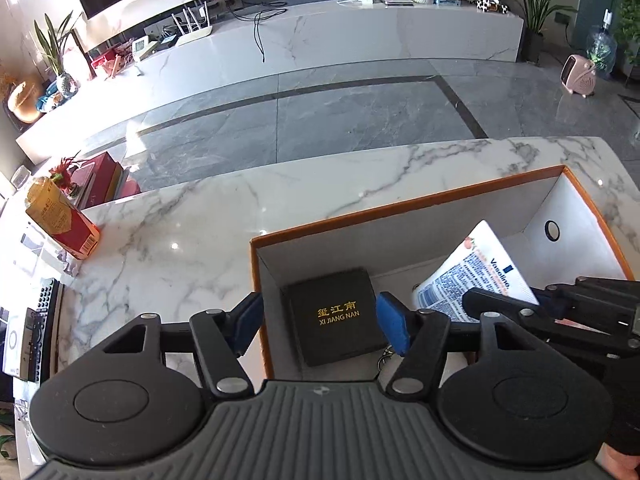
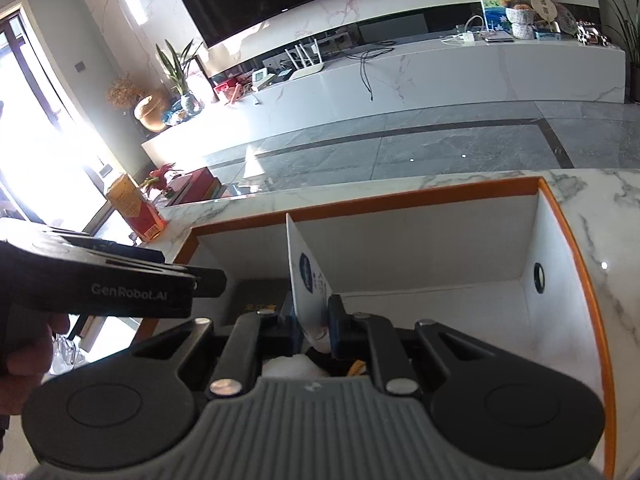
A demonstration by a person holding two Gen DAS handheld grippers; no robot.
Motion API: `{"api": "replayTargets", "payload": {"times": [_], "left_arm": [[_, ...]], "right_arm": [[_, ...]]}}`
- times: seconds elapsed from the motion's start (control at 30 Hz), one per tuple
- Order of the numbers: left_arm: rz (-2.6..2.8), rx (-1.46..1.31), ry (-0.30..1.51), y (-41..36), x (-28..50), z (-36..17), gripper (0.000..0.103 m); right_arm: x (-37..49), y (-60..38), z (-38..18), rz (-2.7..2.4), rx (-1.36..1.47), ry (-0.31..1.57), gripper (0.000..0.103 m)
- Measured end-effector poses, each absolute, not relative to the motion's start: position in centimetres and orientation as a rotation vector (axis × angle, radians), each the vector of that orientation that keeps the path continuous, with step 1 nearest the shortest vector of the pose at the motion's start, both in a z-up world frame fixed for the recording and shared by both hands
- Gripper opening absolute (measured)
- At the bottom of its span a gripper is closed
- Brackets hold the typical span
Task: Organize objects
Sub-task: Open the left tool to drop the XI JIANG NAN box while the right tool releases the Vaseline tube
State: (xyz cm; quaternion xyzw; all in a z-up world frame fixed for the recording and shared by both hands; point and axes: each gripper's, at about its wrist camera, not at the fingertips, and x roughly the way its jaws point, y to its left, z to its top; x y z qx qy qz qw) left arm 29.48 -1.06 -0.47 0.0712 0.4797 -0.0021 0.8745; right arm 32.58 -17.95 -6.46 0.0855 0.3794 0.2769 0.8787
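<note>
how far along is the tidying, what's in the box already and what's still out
Done: the black box marked XI JIANG NAN lies on the floor of the orange-rimmed box. In hand: the right gripper is shut on the Vaseline packet and holds it inside the box, not yet let go. The left gripper is open above the black box, holding nothing. Left: the yellow-red carton and remotes sit outside, if they belong.

Orange-rimmed box (image 1: 400, 206) on the marble table (image 1: 192, 232): open top. Left part floor taken by black case (image 1: 334, 316); left gripper (image 1: 320, 322) straddles the box's left wall, one finger outside. White Vaseline tube (image 1: 476, 268) stands tilted mid-box, clamped in right gripper (image 2: 314, 322), splitting the interior. Right part of box (image 2: 460, 280) mostly free down to the floor. Table left of box free up to yellow-red carton (image 1: 60, 220) at far-left corner.
</note>
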Motion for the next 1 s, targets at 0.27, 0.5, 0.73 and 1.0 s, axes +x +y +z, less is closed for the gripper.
{"api": "replayTargets", "payload": {"times": [0.27, 0.5, 0.73, 1.0], "left_arm": [[0.033, 0.015, 0.967, 3.4, 26.0, 0.8, 0.059], [0.048, -0.046, 0.992, 6.0, 24.0, 0.0, 0.055], [0.023, -0.082, 1.006, 6.7, 23.0, -0.9, 0.054], [0.017, -0.117, 0.997, 7.4, 21.9, -0.7, 0.054]], "right_arm": [[30.1, -15.4, -4.6, 0.813, 0.187, 0.767, 0.015], [29.0, -11.3, -5.9, 0.863, 0.034, 0.869, 0.015], [28.6, -9.5, -7.2, 0.830, -0.062, 0.933, 0.015], [27.5, -7.7, -8.0, 0.830, -0.168, 0.934, 0.016]]}}
